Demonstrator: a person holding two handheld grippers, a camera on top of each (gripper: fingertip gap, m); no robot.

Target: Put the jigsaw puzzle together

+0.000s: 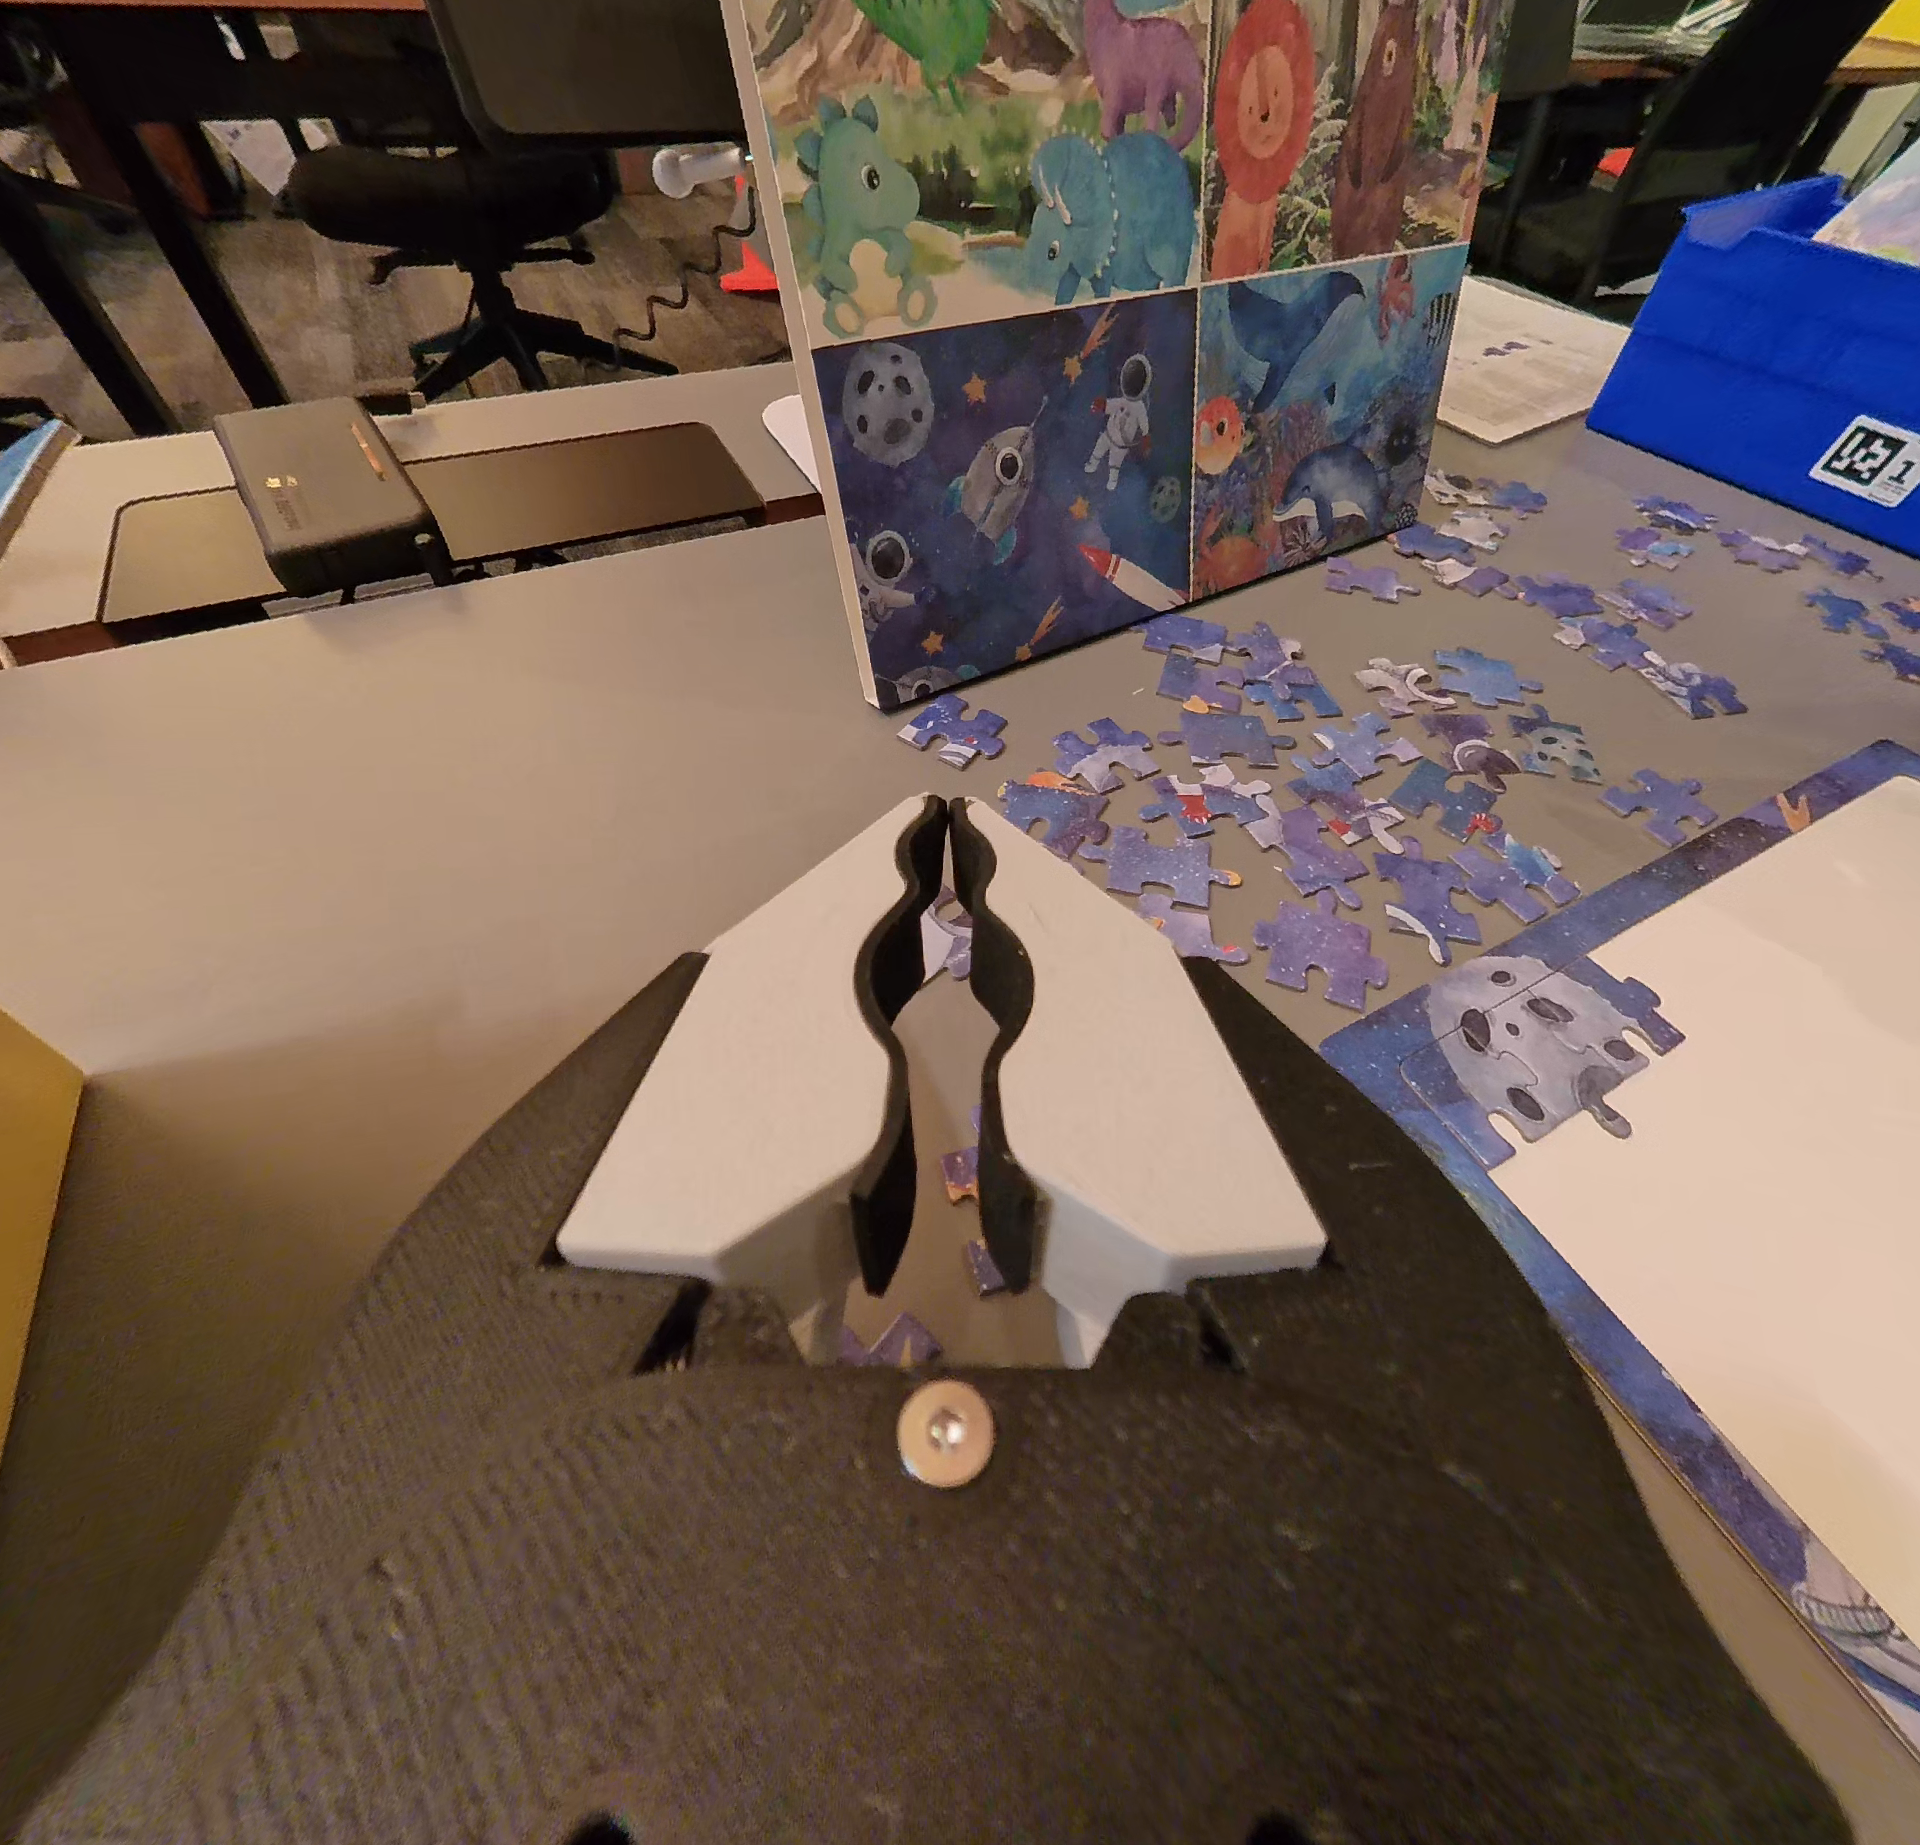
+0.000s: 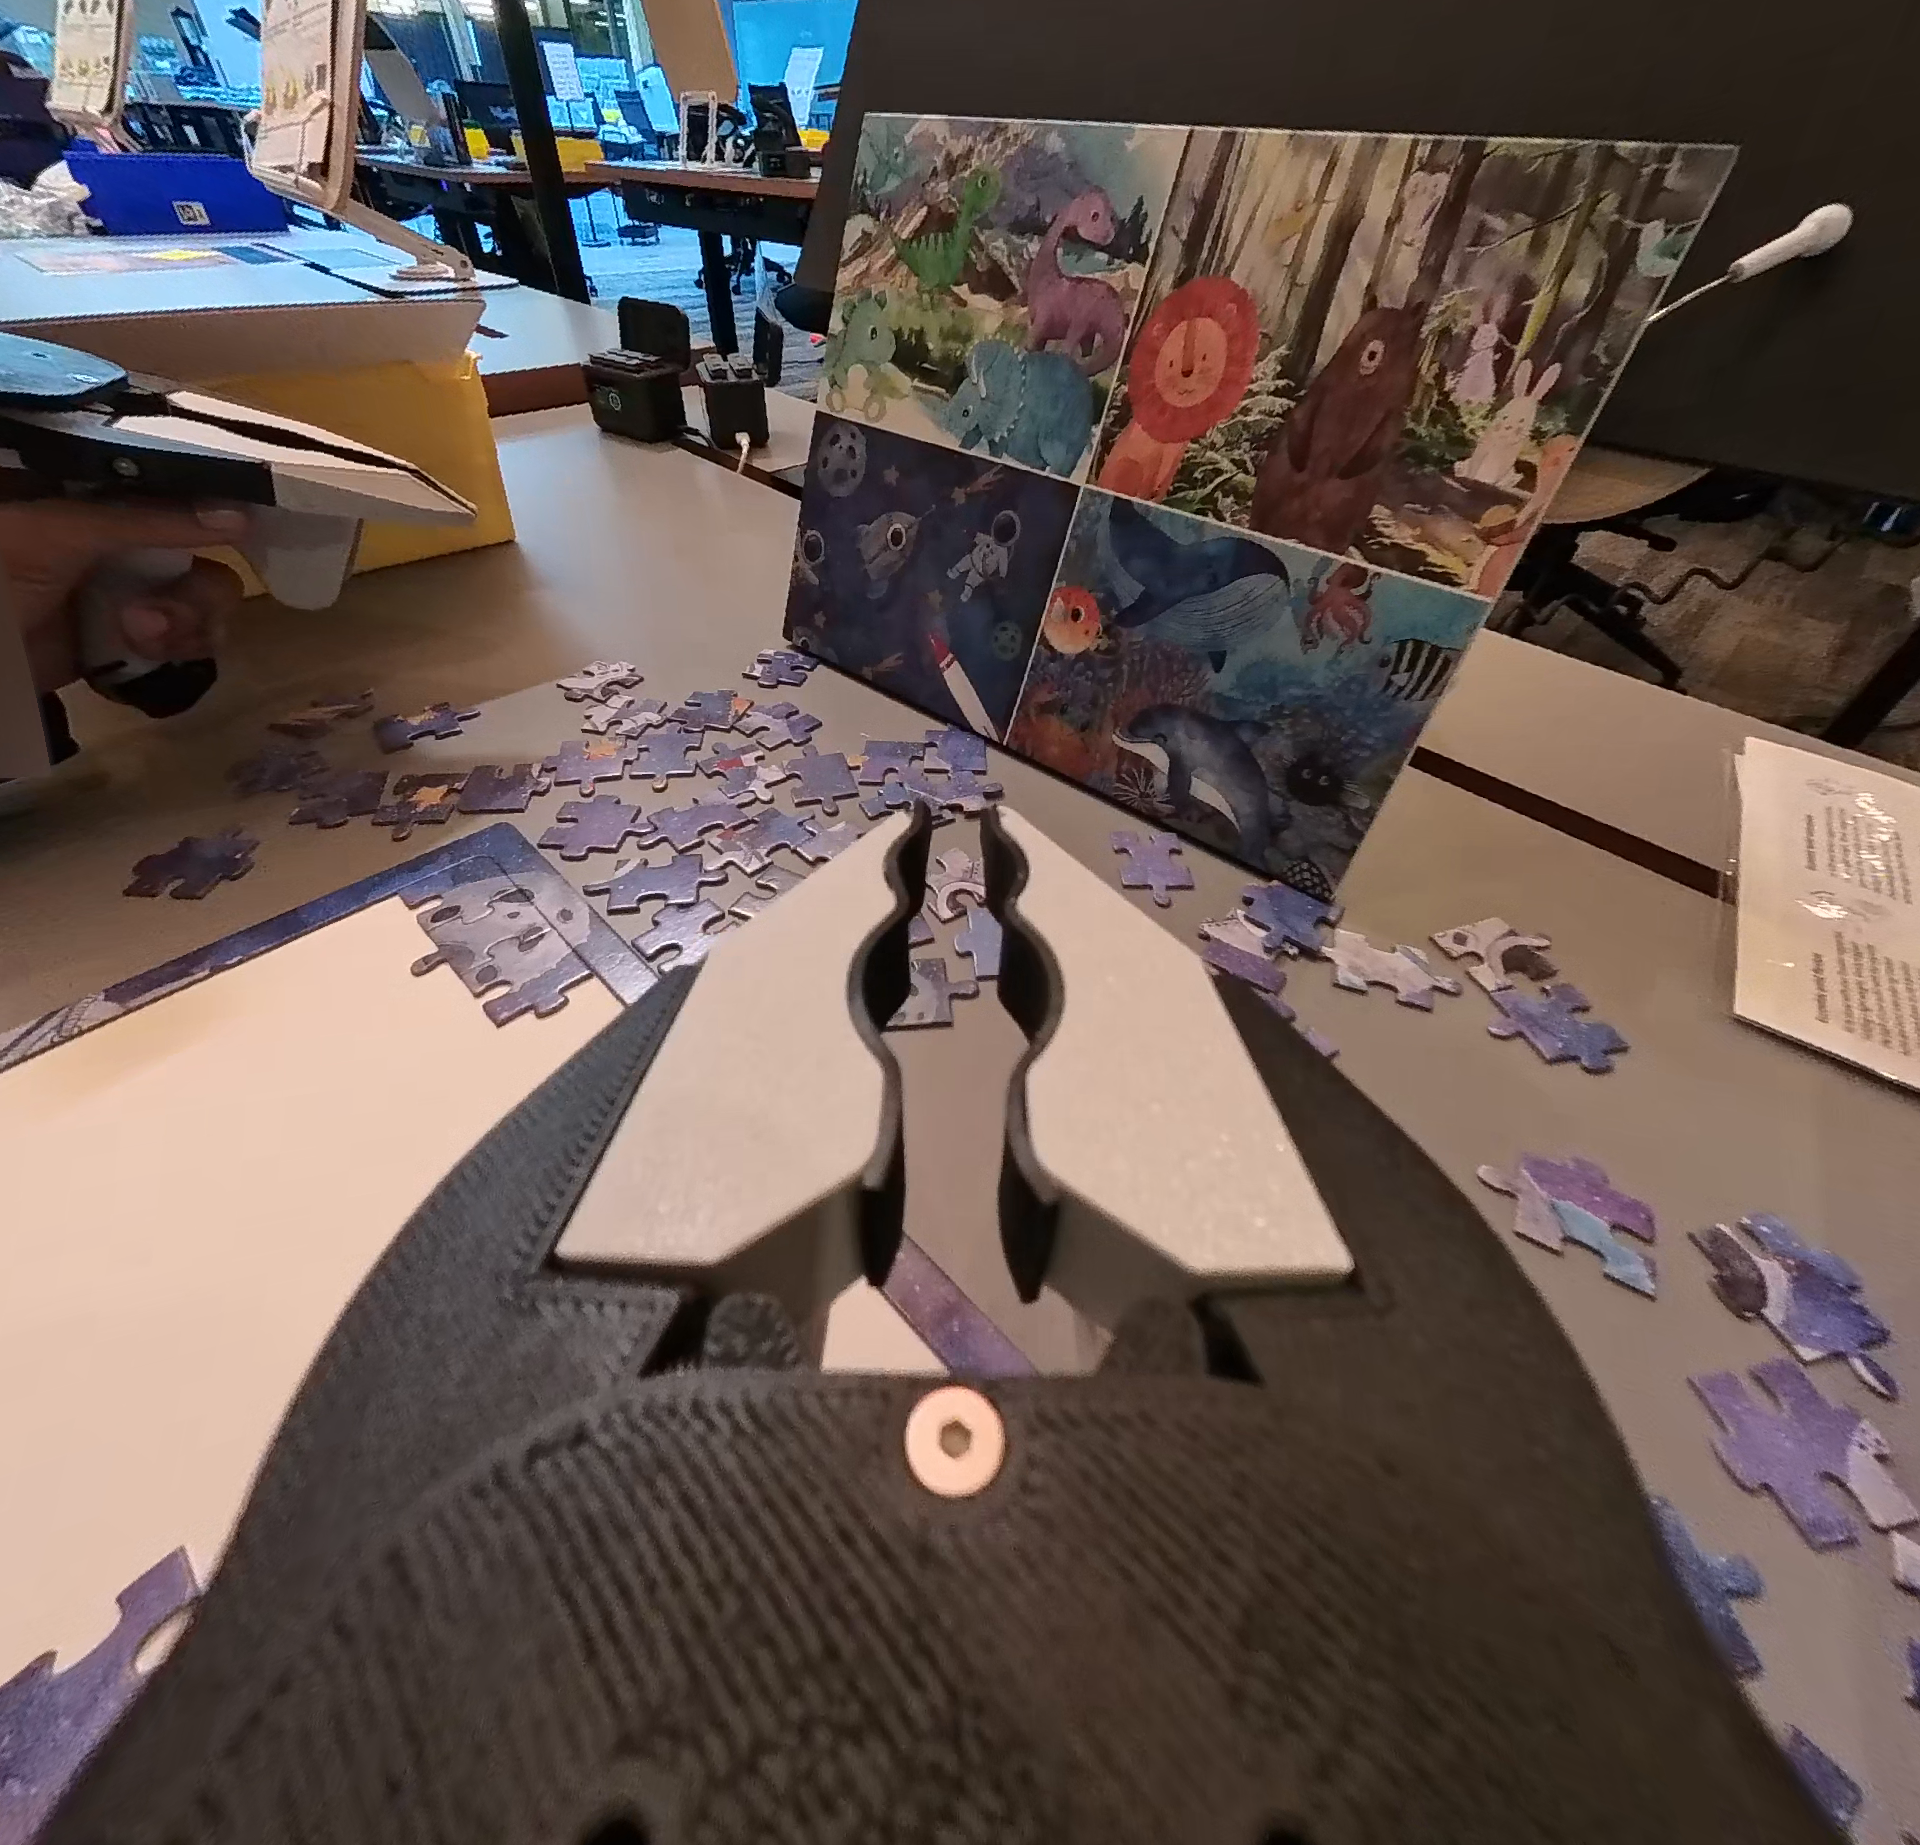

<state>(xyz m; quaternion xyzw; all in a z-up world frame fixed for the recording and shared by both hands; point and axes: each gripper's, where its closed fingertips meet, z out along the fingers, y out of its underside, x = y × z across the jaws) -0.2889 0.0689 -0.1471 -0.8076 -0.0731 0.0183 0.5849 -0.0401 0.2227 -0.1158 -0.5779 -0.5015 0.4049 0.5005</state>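
My left gripper (image 1: pixel 948 804) is shut with its black pads touching and nothing between them. It hovers over the grey table just left of a spread of loose blue-purple puzzle pieces (image 1: pixel 1351 787). It also shows at the left of the right wrist view (image 2: pixel 462 510), held by a hand above the table. My right gripper (image 2: pixel 956 821) is slightly open with a narrow gap and holds nothing. It hovers above the loose pieces (image 2: pixel 675 787). A puzzle tray (image 1: pixel 1382 1052) with a white floor holds joined moon pieces (image 1: pixel 1527 1047) in its corner; it also shows in the right wrist view (image 2: pixel 208 1068).
A picture box (image 1: pixel 1039 445) stands upright behind the pieces, also in the right wrist view (image 2: pixel 1195 507). A blue bin (image 1: pixel 1766 341) and a paper sheet (image 1: pixel 1517 382) lie at the right. A leaflet (image 2: pixel 1839 912), black chargers (image 2: pixel 675 393) and a yellow box (image 2: pixel 416 424) are nearby. One gripper's finger ends stand about 30 cm off the other's.
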